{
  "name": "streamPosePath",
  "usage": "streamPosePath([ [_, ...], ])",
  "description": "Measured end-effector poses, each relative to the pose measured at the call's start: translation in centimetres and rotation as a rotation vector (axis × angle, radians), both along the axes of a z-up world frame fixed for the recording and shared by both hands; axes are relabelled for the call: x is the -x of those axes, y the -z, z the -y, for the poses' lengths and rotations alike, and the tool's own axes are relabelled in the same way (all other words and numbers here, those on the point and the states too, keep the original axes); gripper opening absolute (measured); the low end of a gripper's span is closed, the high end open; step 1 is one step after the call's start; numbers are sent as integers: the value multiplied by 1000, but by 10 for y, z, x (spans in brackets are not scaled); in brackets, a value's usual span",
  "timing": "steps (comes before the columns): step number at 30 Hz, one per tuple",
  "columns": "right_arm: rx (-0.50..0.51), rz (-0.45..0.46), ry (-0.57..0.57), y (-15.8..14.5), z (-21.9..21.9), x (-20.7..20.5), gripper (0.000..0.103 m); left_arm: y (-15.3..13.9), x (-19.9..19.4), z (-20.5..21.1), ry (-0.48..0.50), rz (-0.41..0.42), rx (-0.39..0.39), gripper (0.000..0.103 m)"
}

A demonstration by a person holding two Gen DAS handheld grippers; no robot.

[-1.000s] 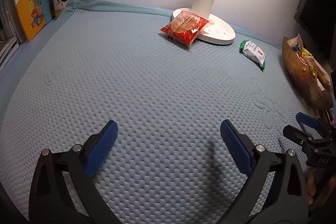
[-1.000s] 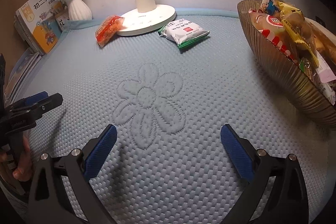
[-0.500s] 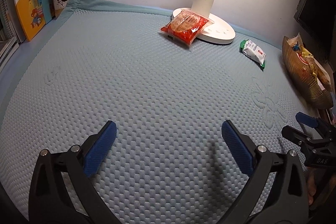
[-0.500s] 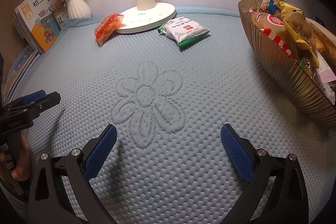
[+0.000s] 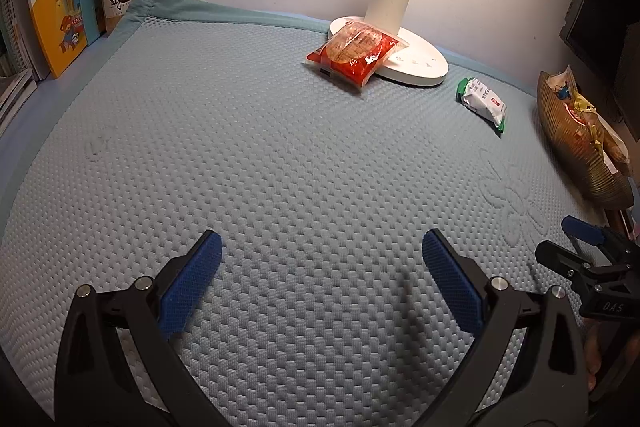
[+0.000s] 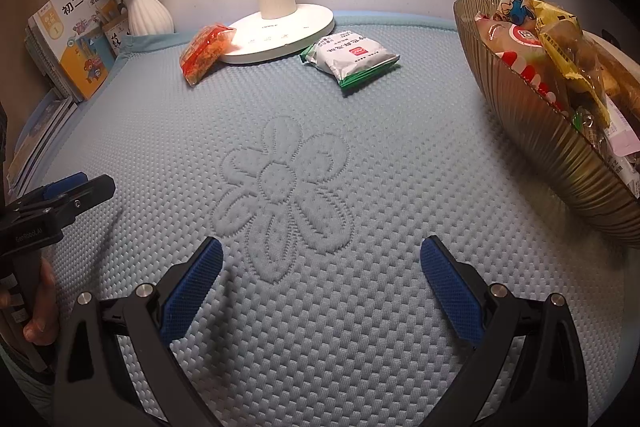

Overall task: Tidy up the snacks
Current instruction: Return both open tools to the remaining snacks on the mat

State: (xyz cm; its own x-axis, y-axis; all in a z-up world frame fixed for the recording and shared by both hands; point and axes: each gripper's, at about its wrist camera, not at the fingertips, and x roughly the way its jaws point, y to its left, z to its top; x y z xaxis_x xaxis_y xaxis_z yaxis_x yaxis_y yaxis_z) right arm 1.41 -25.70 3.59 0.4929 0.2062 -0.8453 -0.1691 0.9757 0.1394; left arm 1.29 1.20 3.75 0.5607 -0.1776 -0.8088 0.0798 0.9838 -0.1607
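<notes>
A red snack packet (image 5: 356, 55) (image 6: 206, 51) leans on the lamp base at the back of the blue quilted mat. To its right lies a white-and-green snack packet (image 5: 483, 103) (image 6: 352, 57), flat on the mat. A ribbed brown bowl (image 6: 540, 131) (image 5: 576, 163) at the right holds several packets. My left gripper (image 5: 320, 273) hovers open and empty over the near mat, far from both packets. My right gripper (image 6: 320, 273) is open and empty too, near the stitched flower, short of the white-and-green packet.
A white desk lamp (image 6: 276, 27) (image 5: 400, 47) stands at the back centre. A white vase with flowers (image 6: 146, 11) and upright books (image 6: 76, 39) fill the back left corner. A dark screen (image 5: 596, 11) is at the right wall. A hand (image 6: 38, 311) holds the left gripper.
Both grippers have eased slightly forward over the mat; both stay open and empty. The packets and the bowl have not moved.
</notes>
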Motion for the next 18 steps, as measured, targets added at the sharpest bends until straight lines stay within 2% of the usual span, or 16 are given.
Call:
streamPosePath([
  [10, 1, 19, 4, -3, 0, 5, 98, -1, -1, -2, 6, 0, 11, 100],
  [13, -3, -30, -46, -9, -6, 7, 97, -8, -1, 1, 68, -21, -4, 99],
  [15, 27, -9, -78, -27, -14, 8, 96, -24, -1, 2, 108, -4, -33, 98],
  [18, 119, 82, -115, -64, -31, -5, 96, -58, -11, 1, 153, 54, -48, 99],
])
